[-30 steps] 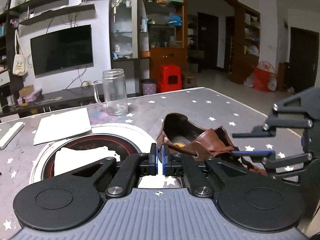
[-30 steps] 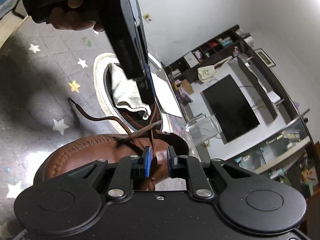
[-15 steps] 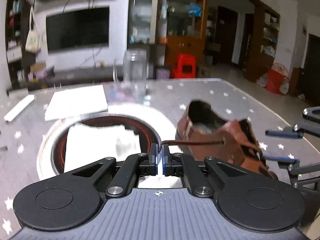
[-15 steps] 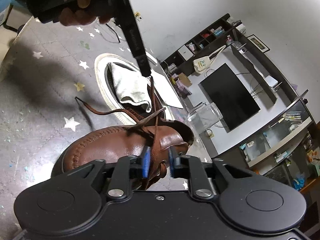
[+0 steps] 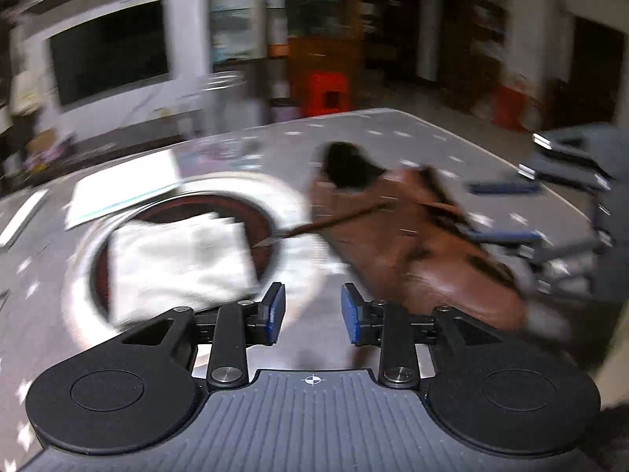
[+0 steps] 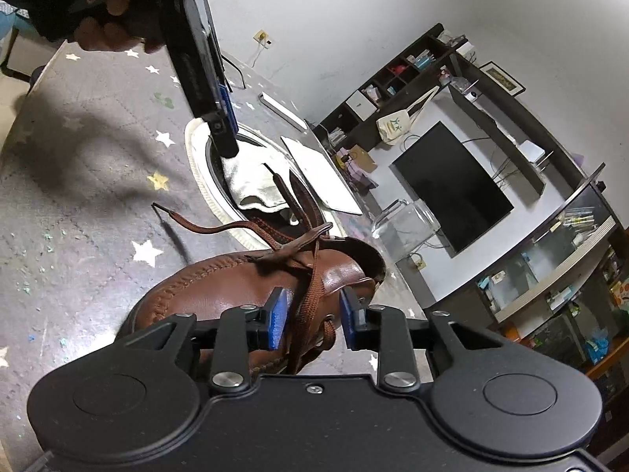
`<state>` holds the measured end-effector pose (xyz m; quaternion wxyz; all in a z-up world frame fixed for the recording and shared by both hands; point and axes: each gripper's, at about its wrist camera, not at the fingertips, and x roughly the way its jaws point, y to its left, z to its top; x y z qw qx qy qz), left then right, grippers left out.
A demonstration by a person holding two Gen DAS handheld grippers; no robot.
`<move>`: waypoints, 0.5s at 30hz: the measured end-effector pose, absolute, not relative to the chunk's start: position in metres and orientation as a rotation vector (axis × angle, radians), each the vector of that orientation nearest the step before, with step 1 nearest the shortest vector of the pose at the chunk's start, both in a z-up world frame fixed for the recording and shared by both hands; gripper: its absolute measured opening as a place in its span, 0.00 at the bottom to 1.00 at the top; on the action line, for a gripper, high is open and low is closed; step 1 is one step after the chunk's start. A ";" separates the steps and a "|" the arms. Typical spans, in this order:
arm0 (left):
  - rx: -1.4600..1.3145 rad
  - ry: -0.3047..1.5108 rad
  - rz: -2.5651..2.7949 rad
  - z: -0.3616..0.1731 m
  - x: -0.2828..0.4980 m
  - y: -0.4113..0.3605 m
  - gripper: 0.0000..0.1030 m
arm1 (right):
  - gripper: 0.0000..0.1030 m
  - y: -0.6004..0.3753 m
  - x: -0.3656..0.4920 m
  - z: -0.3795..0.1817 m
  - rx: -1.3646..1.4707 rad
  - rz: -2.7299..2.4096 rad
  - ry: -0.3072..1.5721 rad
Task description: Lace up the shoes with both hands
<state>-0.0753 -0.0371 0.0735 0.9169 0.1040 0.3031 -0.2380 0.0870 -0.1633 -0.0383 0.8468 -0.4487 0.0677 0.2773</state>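
A brown leather shoe lies on the star-patterned table, its opening facing away in the left wrist view. My left gripper is open with nothing between its pads, left of the shoe's toe. One brown lace trails from the eyelets toward the round inset. My right gripper is open over the shoe, and a lace strand runs loosely between its pads. One free lace end rests on the table and another lace end points toward the cloth. The left gripper hangs above the inset, held by a hand.
A round white-rimmed inset in the table holds a folded white cloth. Behind it are a paper sheet, a glass jar and a white bar. The table's right edge is near the right gripper.
My left gripper has opened and let go of the lace, which now hangs slack, and the view swings fast. The right gripper's jaws stand wider apart than before.
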 end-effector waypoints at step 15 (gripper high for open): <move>0.296 0.684 -0.600 0.062 -0.052 -0.067 0.06 | 0.37 -0.165 0.084 -0.043 -0.953 0.583 0.155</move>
